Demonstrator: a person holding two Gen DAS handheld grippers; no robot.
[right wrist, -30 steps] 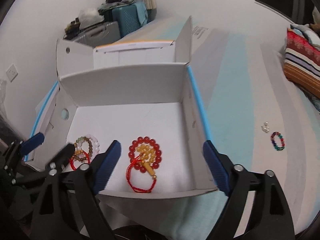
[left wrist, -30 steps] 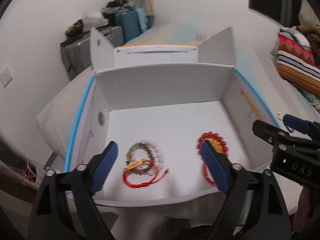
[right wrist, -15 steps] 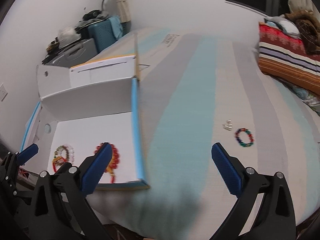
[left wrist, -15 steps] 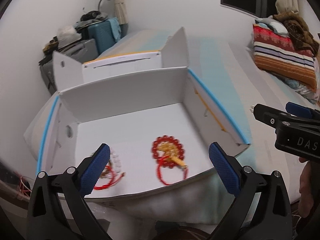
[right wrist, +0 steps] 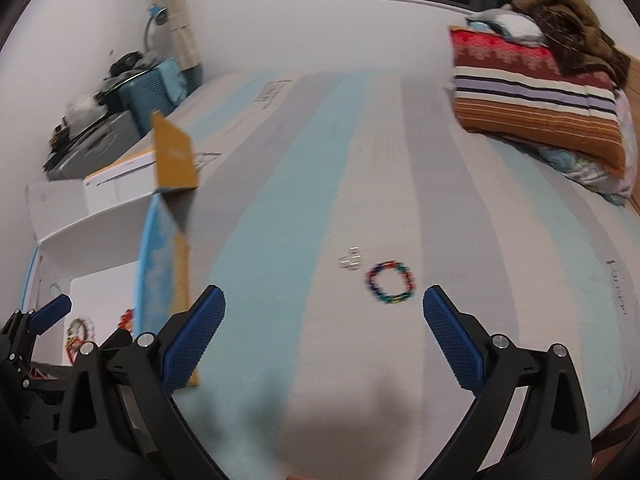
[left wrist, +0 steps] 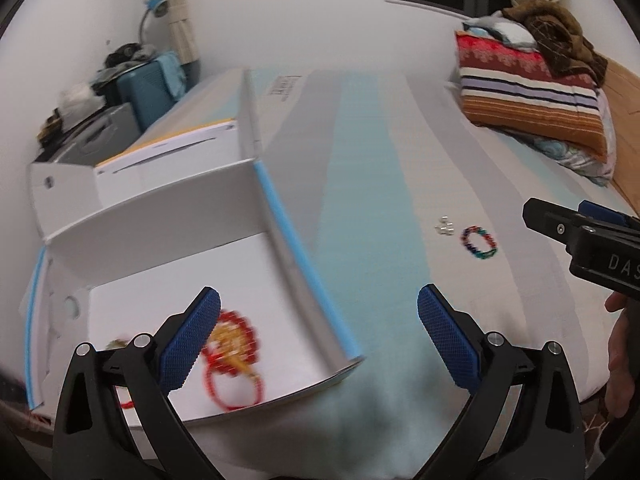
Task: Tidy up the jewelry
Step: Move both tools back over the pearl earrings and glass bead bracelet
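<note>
A white cardboard box [left wrist: 168, 216] with a blue edge sits on the left of the bed. In it lie a red bead bracelet with a gold charm [left wrist: 234, 344] and, further left, a mixed bead pile [right wrist: 78, 332]. On the striped mattress to the right lie a multicoloured bead bracelet [right wrist: 391, 282] and a small silver cluster [right wrist: 350, 259]. My left gripper [left wrist: 318, 336] hangs open over the box's right wall, empty. My right gripper [right wrist: 322, 330] is open and empty, just short of the multicoloured bracelet [left wrist: 479, 242].
A folded striped blanket [left wrist: 528, 96] with clothes on top rests at the bed's far right. Suitcases [left wrist: 148, 92] and a blue lamp [left wrist: 154, 6] stand by the wall behind the box. The mattress [right wrist: 304, 200] stretches wide between box and blanket.
Both grippers swung to the right, from over the box toward the open mattress. Their jaws widened a little. The multicoloured bracelet now lies near the middle of the right wrist view.
</note>
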